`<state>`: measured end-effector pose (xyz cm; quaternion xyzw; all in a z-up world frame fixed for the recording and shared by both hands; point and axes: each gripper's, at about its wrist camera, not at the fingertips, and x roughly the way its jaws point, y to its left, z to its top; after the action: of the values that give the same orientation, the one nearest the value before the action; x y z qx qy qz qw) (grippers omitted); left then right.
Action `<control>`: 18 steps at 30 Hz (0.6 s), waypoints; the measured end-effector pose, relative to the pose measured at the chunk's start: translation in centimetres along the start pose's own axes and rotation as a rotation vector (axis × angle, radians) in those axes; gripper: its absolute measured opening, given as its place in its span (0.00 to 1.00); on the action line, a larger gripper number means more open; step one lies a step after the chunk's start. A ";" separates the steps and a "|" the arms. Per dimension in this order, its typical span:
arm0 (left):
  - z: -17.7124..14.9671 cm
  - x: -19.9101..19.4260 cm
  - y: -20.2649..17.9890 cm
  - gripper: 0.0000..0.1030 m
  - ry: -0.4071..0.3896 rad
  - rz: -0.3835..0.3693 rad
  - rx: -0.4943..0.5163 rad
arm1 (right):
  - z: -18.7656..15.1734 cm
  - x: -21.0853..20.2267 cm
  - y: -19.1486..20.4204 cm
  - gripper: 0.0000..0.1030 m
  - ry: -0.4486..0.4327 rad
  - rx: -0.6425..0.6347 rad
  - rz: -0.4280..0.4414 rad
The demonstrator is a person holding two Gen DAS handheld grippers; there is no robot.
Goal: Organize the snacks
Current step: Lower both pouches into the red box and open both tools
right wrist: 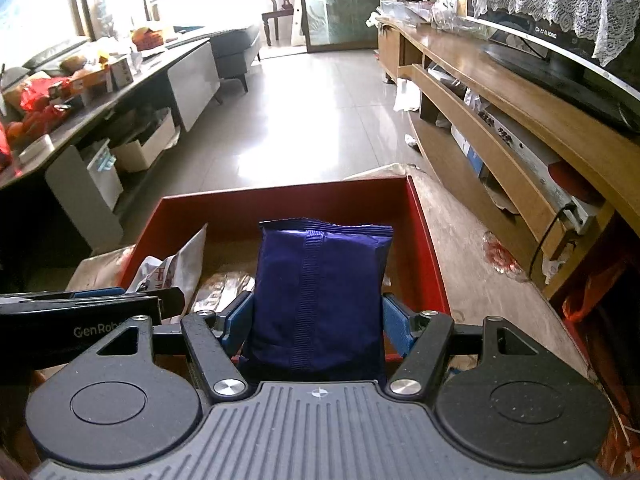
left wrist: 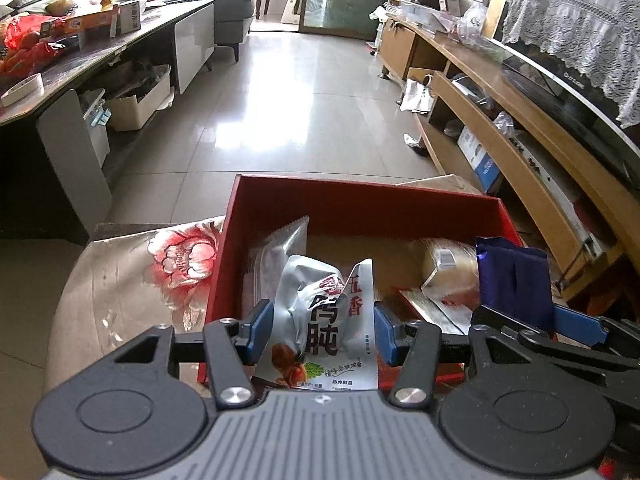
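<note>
My left gripper [left wrist: 322,330] is shut on a silver snack packet [left wrist: 320,320] with black and red print, held upright over the near edge of a red box [left wrist: 360,196]. My right gripper [right wrist: 316,320] is shut on a dark blue snack packet [right wrist: 320,292], held upright over the same red box [right wrist: 280,200]. The blue packet [left wrist: 512,276] and the right gripper show at the right of the left wrist view. The silver packet [right wrist: 172,268] shows at the left of the right wrist view. Another silver packet [left wrist: 280,248] and a clear-wrapped snack [left wrist: 448,264] lie inside the box.
The box sits on a surface with a flowered cloth [left wrist: 160,272]. A wooden TV stand [right wrist: 500,92] with a TV runs along the right. A cluttered dark table [left wrist: 80,56] stands at the left, with boxes under it. Tiled floor [left wrist: 304,92] lies ahead.
</note>
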<state>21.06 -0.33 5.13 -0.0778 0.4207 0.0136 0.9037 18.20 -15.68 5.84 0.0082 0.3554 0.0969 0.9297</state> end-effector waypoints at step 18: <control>1.0 3.6 -0.4 0.51 0.041 0.042 -0.006 | 1.3 4.0 -0.5 0.72 0.036 -0.007 -0.015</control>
<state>24.22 -0.76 3.11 -0.0720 0.4407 0.0321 0.8942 22.10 -15.40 4.11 0.0006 0.3720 0.0912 0.9238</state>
